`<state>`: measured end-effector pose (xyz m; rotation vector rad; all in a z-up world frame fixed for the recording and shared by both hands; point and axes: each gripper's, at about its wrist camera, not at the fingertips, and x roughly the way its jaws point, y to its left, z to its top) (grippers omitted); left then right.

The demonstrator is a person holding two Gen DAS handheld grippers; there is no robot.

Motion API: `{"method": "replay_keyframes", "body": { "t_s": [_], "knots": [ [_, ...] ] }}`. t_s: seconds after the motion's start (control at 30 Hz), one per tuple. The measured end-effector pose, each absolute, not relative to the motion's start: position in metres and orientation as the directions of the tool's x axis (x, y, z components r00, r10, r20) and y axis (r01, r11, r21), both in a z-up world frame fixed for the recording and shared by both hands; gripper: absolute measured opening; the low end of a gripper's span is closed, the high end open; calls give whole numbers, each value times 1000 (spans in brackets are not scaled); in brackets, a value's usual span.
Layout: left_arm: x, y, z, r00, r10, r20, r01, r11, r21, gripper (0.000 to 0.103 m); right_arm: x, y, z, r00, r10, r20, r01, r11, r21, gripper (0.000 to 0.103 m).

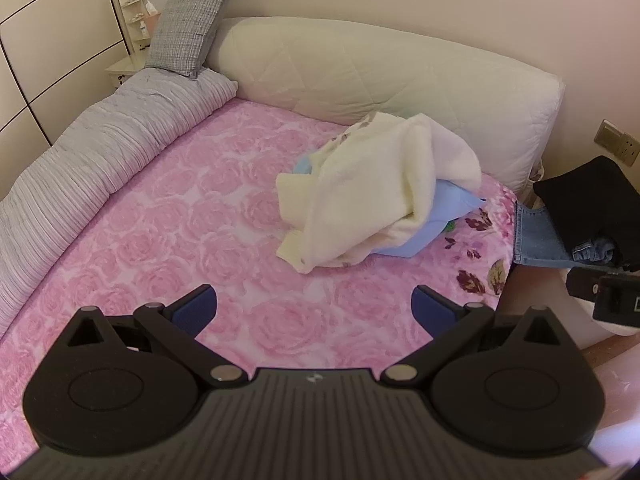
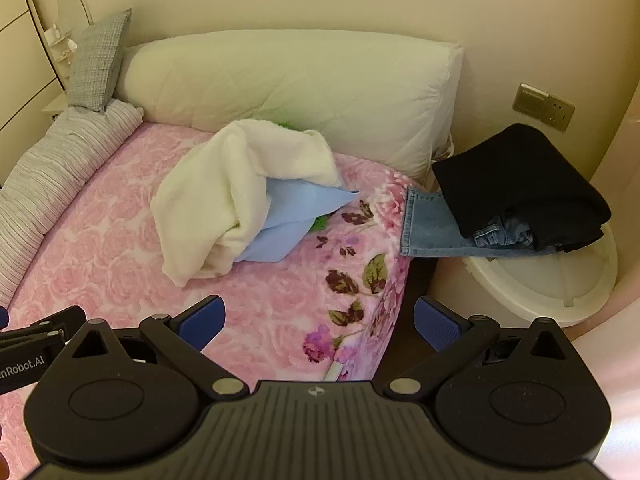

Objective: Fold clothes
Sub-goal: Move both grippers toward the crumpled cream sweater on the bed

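Observation:
A rumpled cream garment [image 1: 372,192] [image 2: 236,196] lies heaped on the pink rose bedspread [image 1: 180,220] [image 2: 100,248], over a light blue garment [image 1: 444,216] [image 2: 296,220] with a bit of green cloth under it. My left gripper [image 1: 314,312] hovers open in front of the heap, nothing between its blue pads. My right gripper [image 2: 320,324] is open too, above the bed's right edge, and holds nothing. Folded black clothing [image 2: 520,184] and blue jeans [image 2: 432,224] rest on a white basket [image 2: 560,280] beside the bed.
A large white quilted pillow [image 1: 380,80] [image 2: 288,88] lines the head of the bed. A grey striped rolled duvet [image 1: 80,168] runs along the left side with a grey checked cushion [image 1: 188,28] at its end. A wall socket [image 2: 544,106] is at right.

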<state>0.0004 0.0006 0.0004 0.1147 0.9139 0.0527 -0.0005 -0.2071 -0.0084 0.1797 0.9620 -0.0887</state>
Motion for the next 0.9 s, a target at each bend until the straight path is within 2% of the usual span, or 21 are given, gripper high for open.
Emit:
{"method": "replay_keyframes", "body": {
  "t_s": [0.27,0.6,0.9],
  "knots": [
    [6,11,7,621,61,-782,11,996,86,102,-3,-197,-8,575,0,-818,141,985,100,103],
    [-2,4,11,654,70,-753,16,994,106,102,-4,-197,-5,578,-2,-816,135,986,94,103],
    [3,18,15,664,10,-747,41,998,50,102,2,-190,1,590,-26,-807,128,990,62,103]
  ]
}}
